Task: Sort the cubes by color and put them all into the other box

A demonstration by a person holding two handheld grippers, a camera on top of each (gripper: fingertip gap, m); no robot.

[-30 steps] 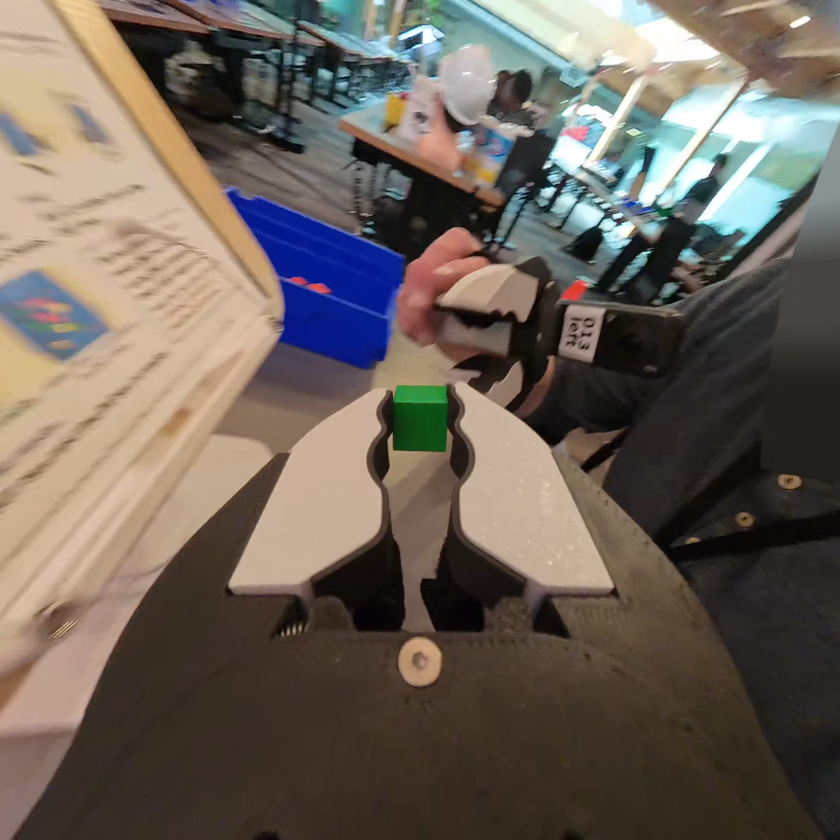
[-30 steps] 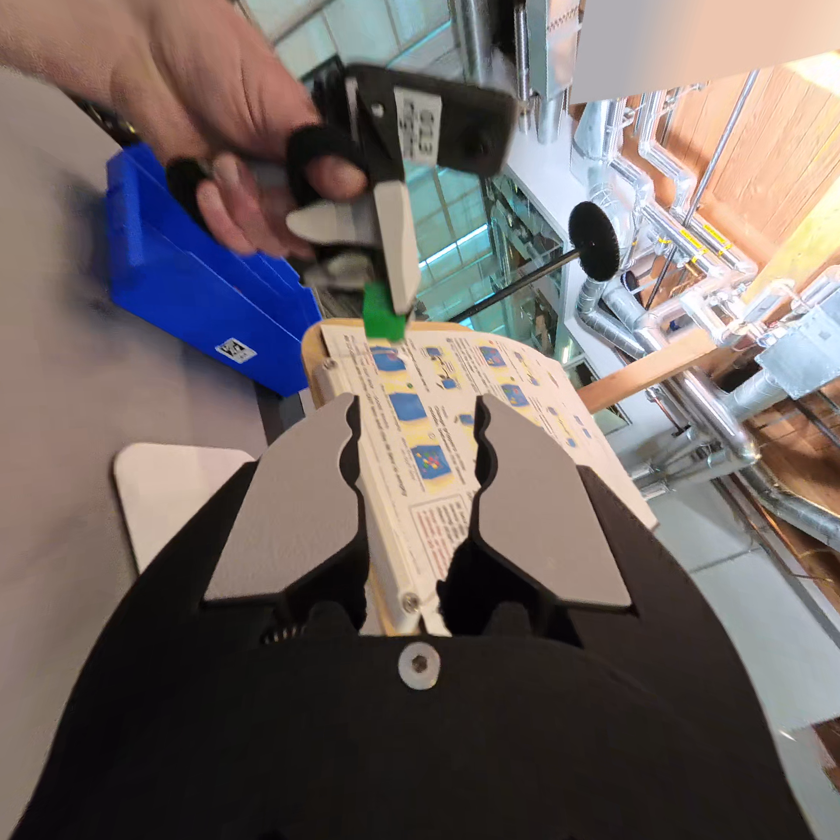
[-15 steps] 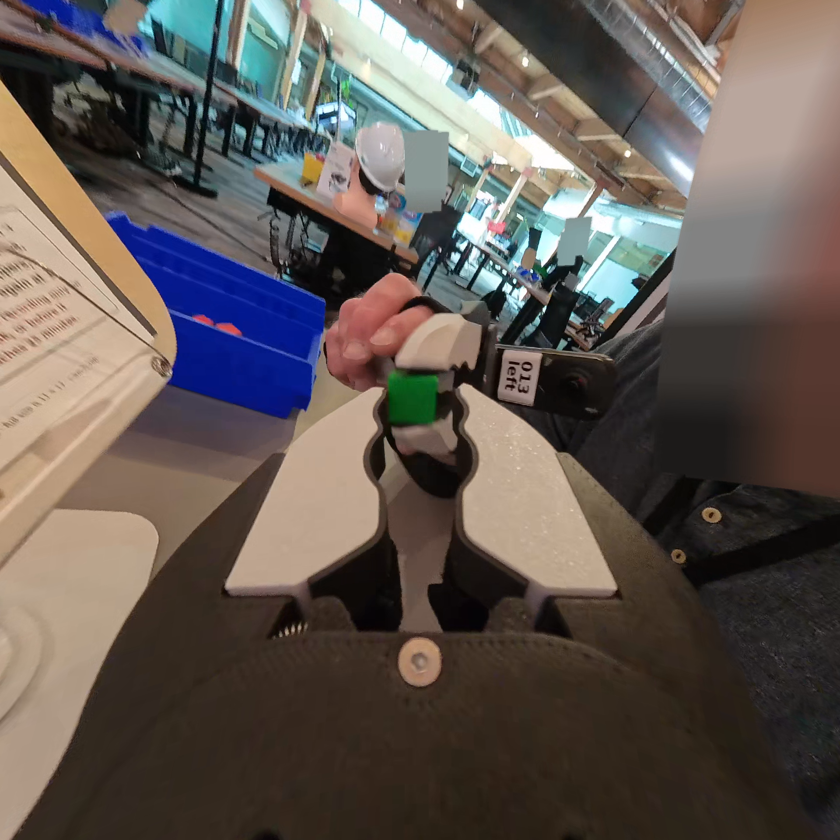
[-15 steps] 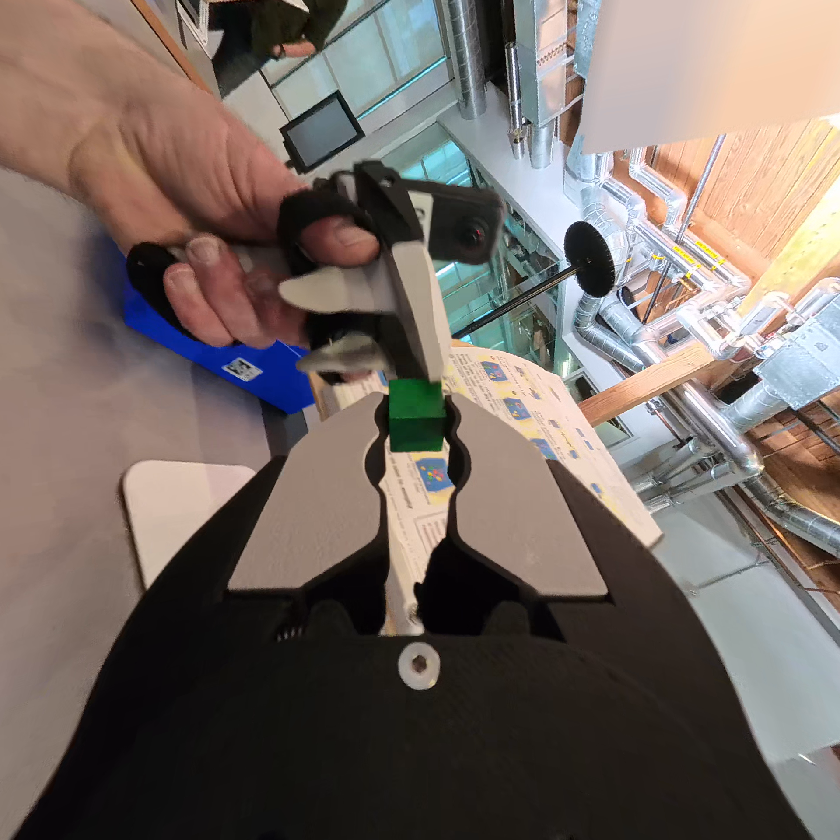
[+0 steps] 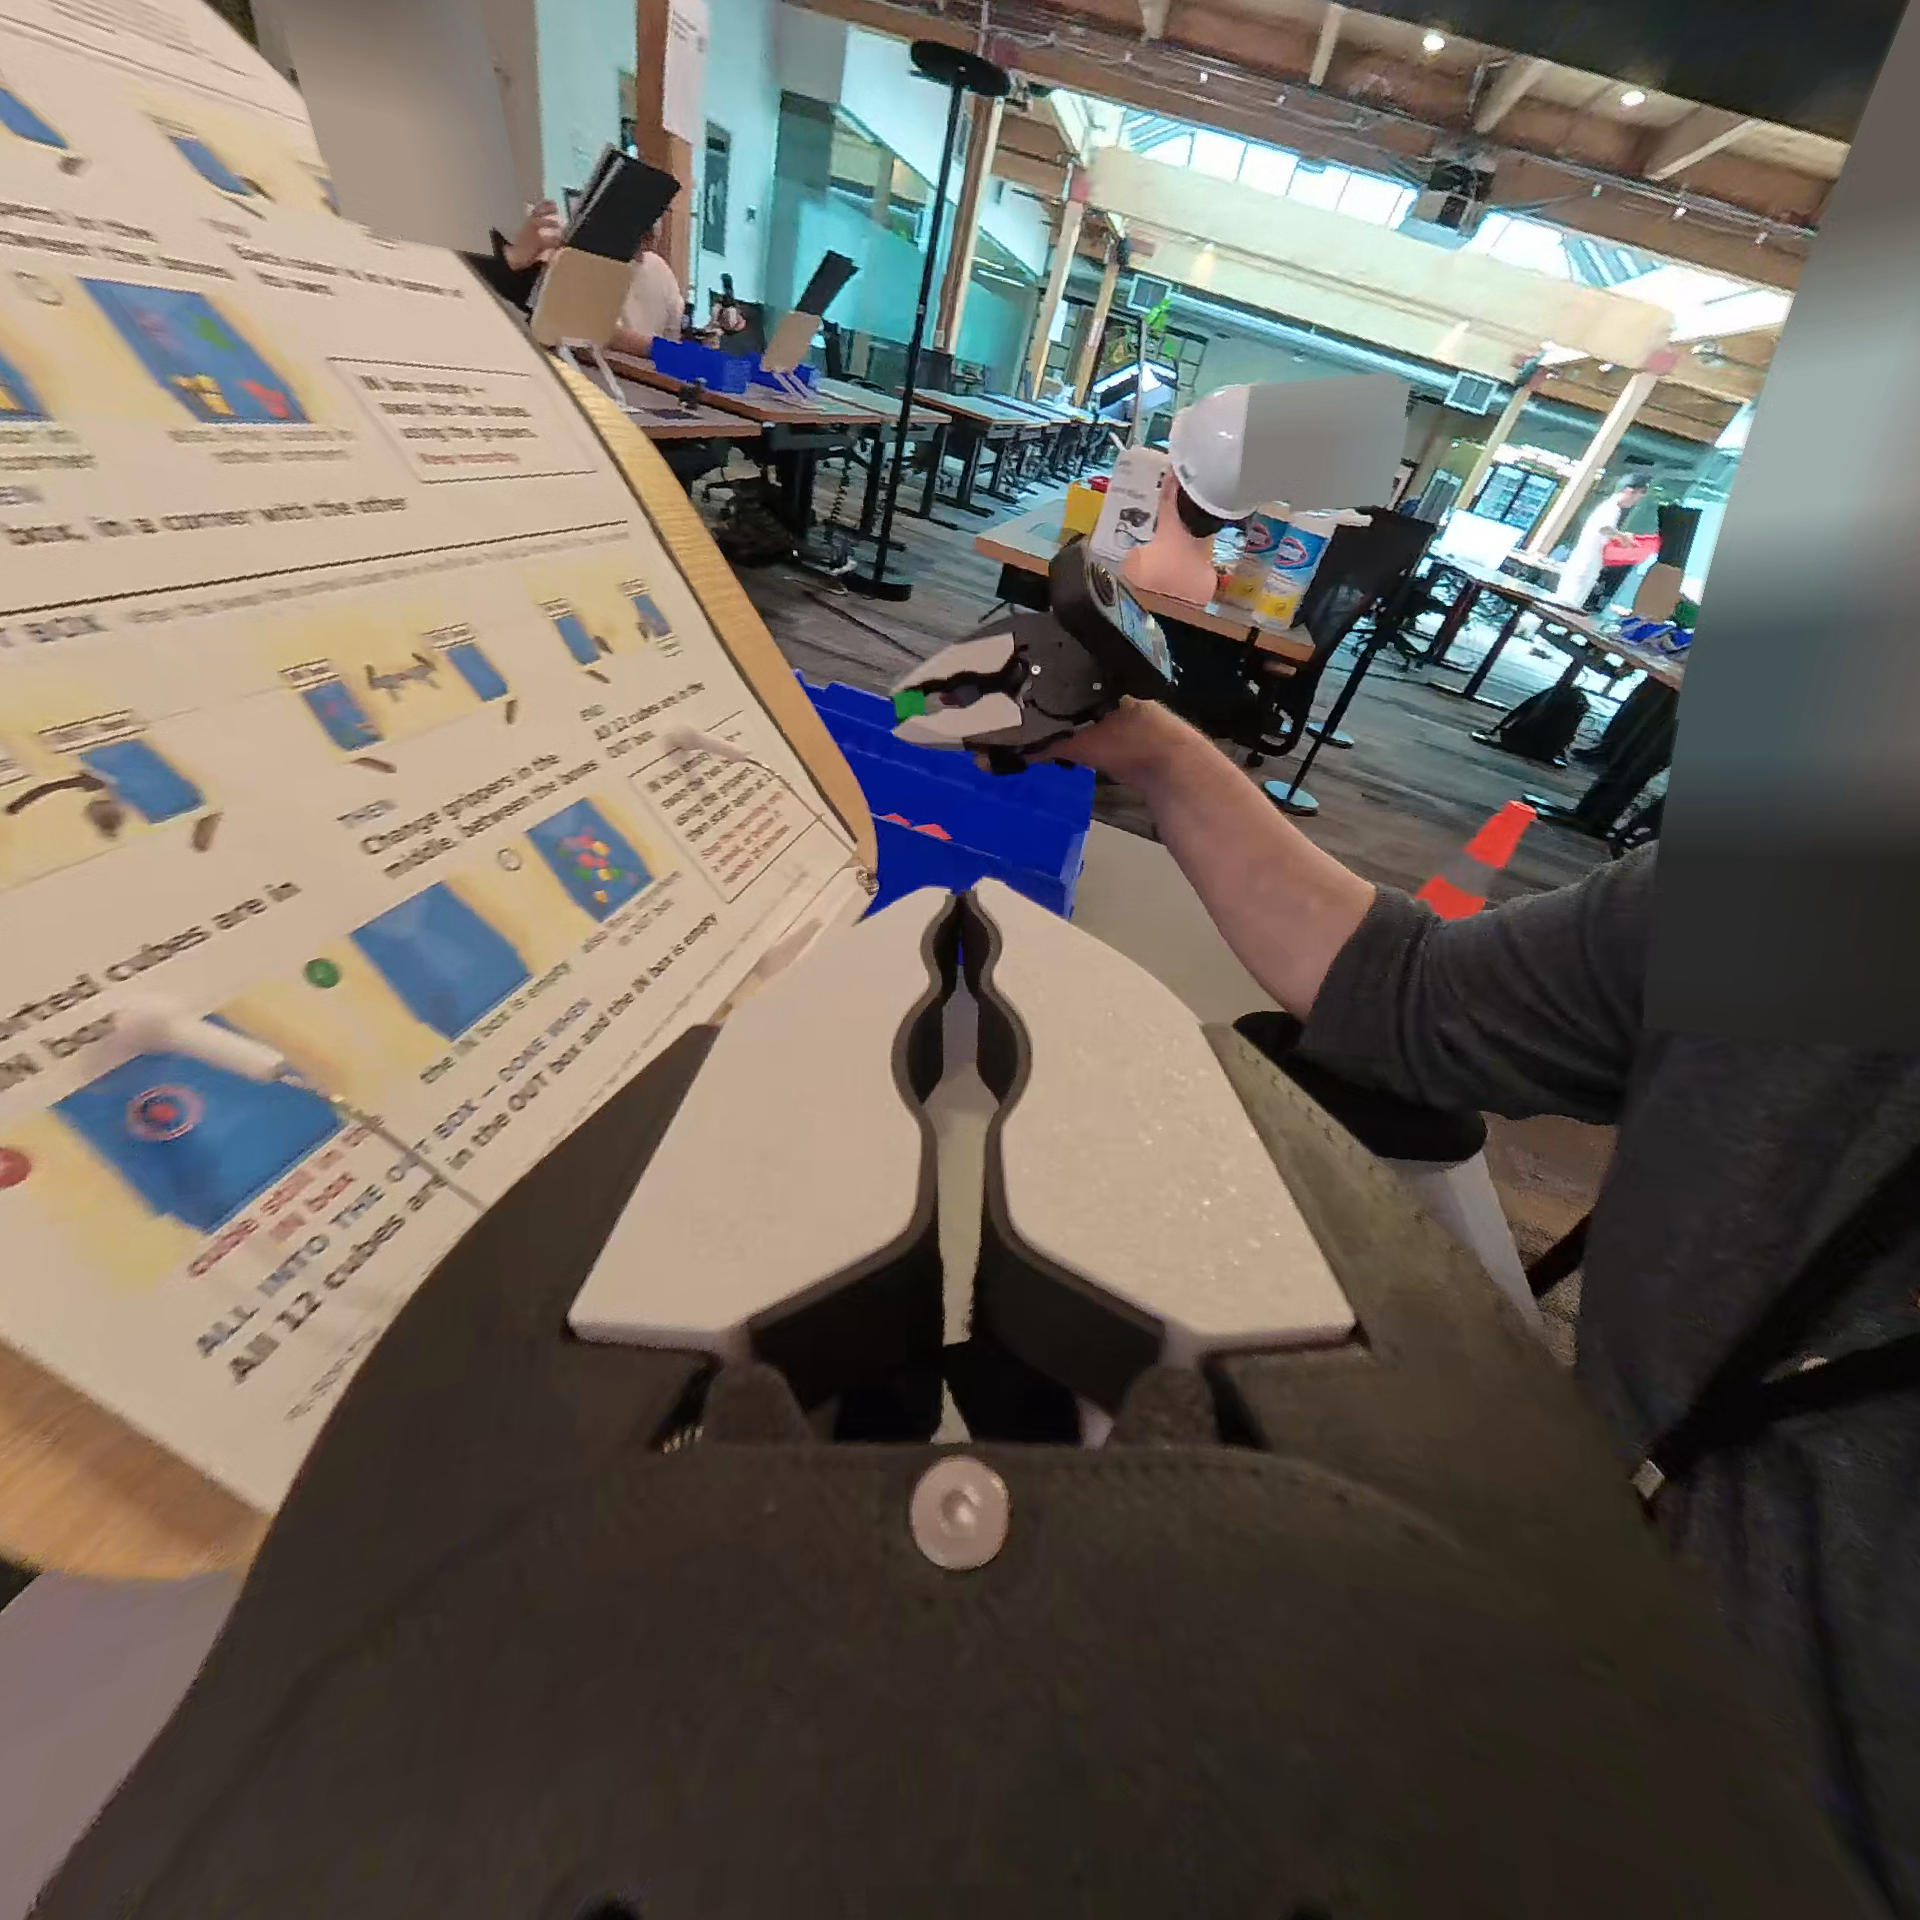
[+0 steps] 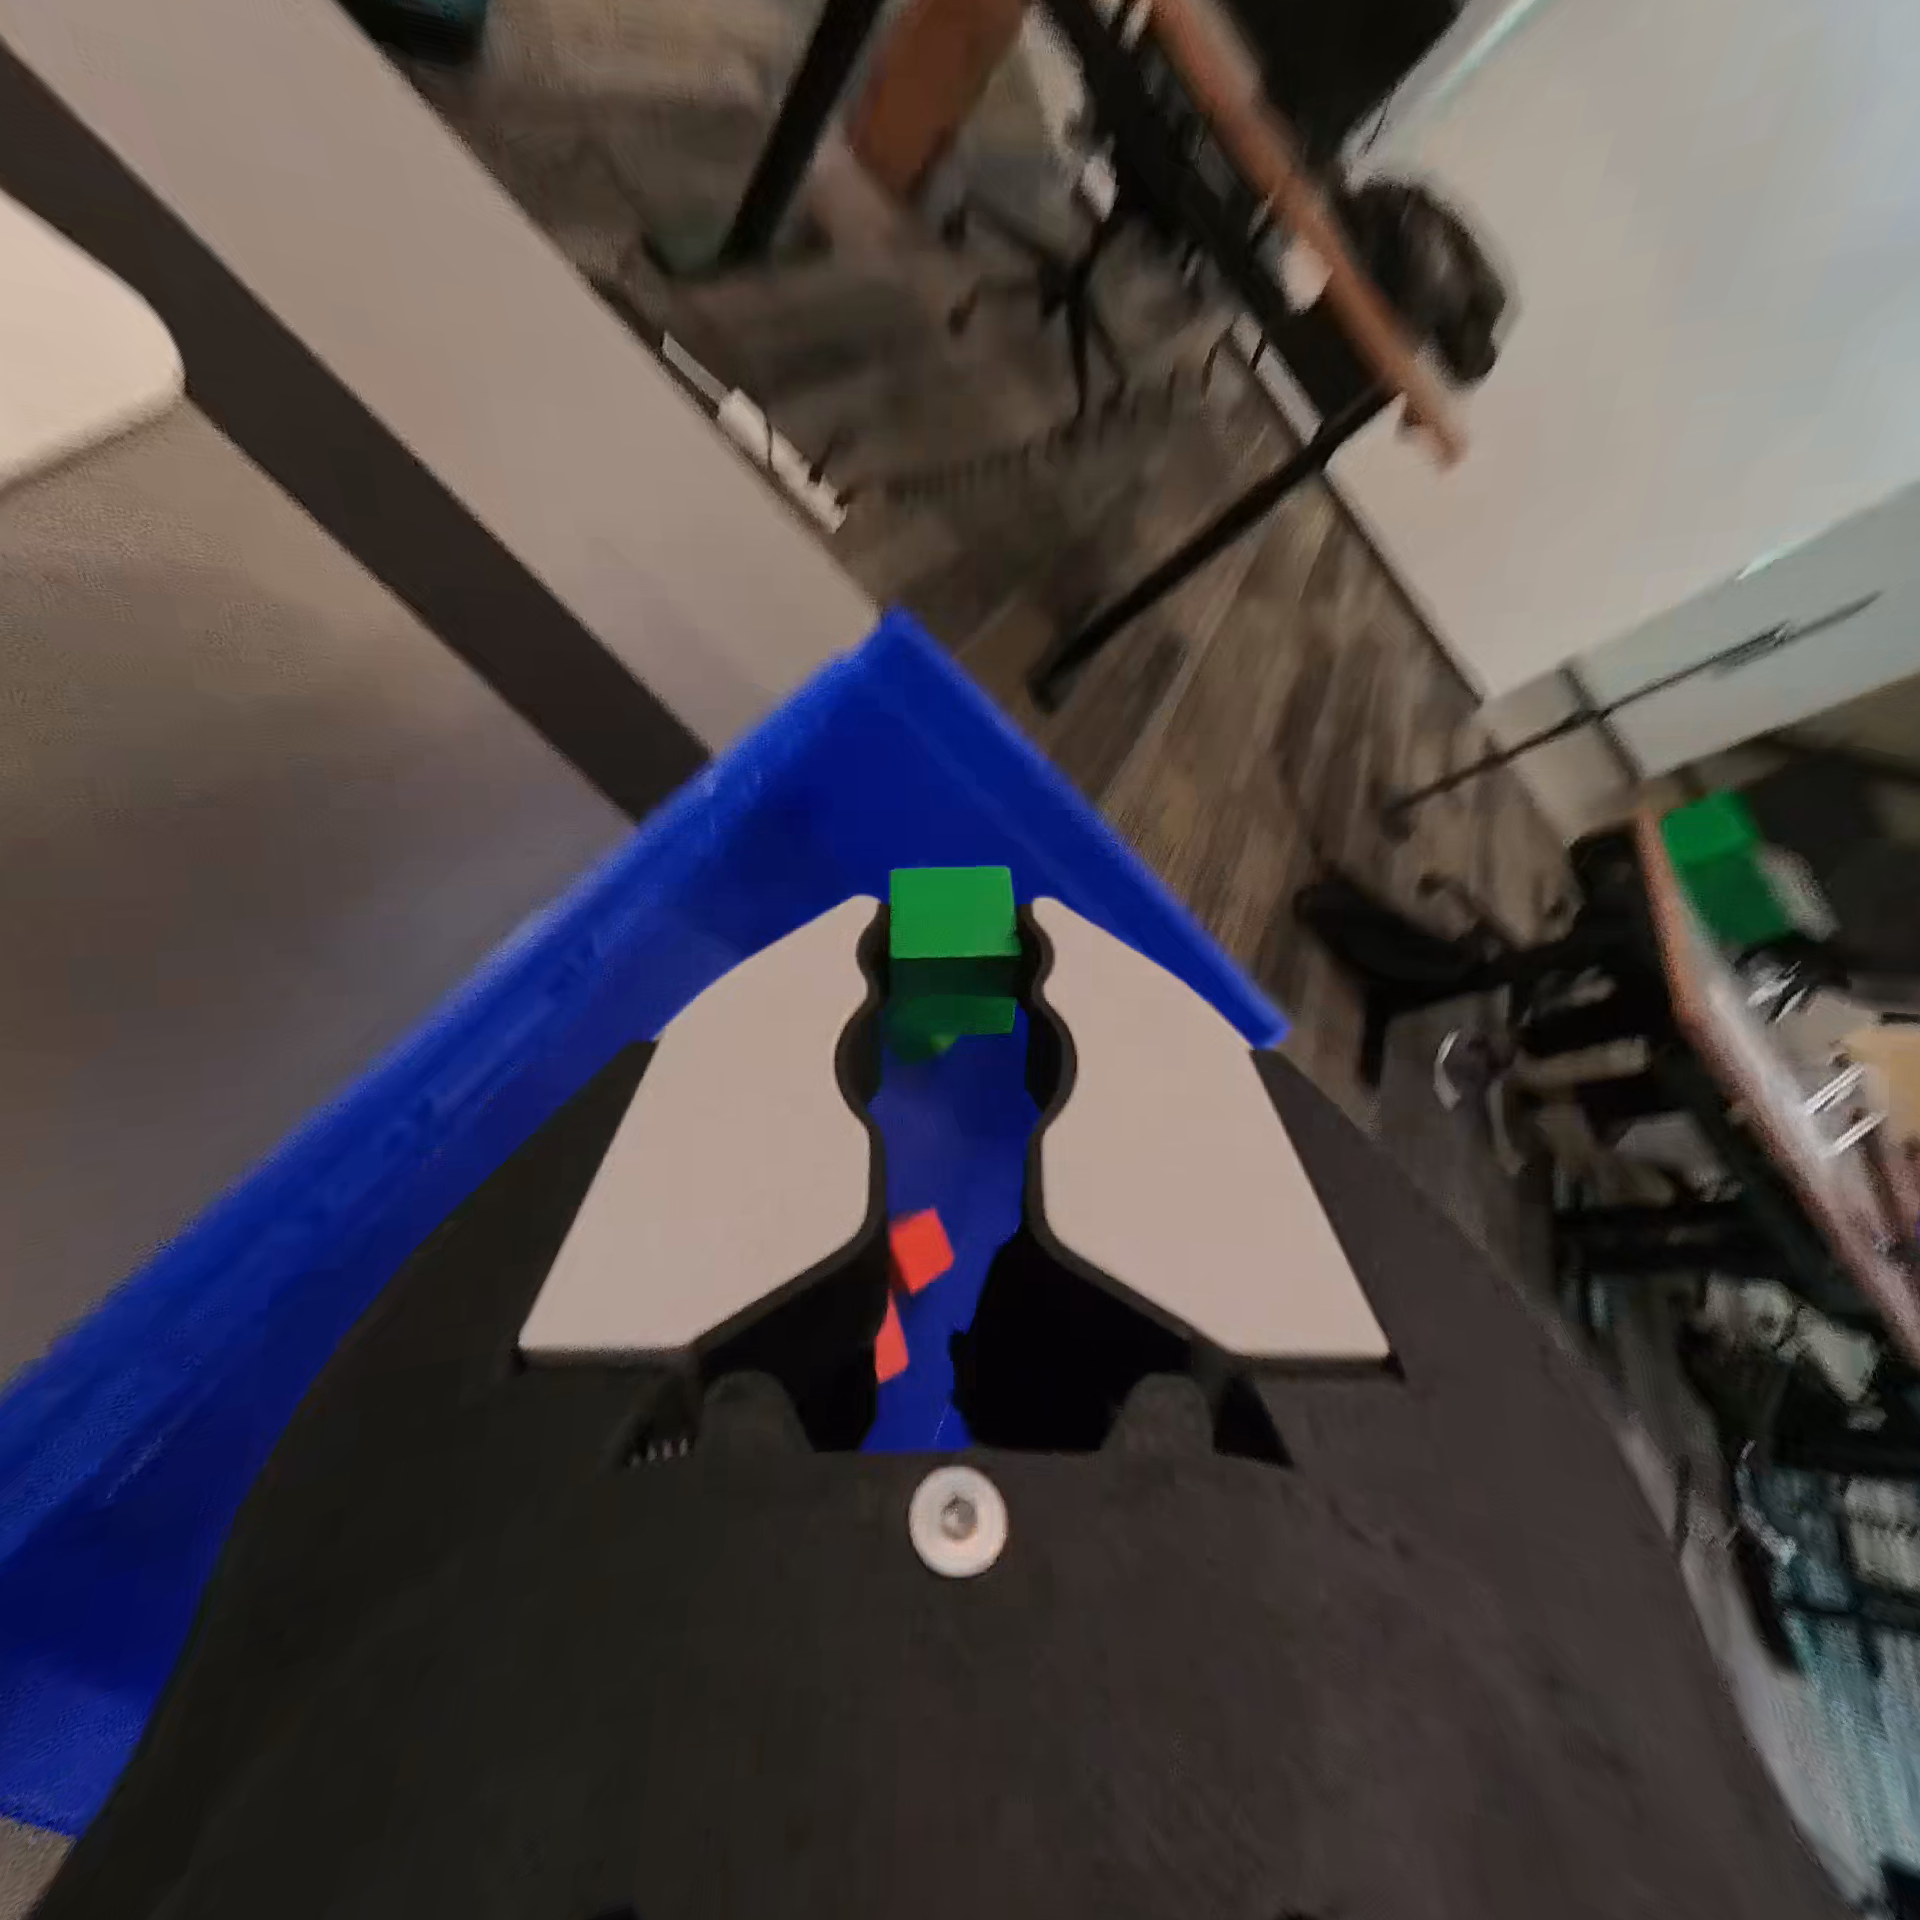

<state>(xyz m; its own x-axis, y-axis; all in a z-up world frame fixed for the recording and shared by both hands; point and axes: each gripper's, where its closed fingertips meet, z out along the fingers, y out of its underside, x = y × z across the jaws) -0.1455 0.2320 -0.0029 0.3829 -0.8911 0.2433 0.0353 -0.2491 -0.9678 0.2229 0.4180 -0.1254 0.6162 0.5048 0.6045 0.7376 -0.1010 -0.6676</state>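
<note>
In the right wrist view we see the right gripper (image 6: 954,914) at frame centre, its jaws pressed on a green cube (image 6: 952,912) above a corner of the blue box (image 6: 644,935), with red cubes (image 6: 918,1250) lying inside. In the left wrist view we note the left gripper (image 5: 961,906) with jaws closed on nothing, beside the instruction board (image 5: 312,644) at left.

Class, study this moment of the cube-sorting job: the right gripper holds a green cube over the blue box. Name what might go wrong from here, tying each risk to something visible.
1. The green cube sits at the very fingertips of the right gripper; it may slip early.
2. It hangs near the corner of the blue box; a release could hit the rim.
3. Red cubes lie below; the green one might land among them.
</note>
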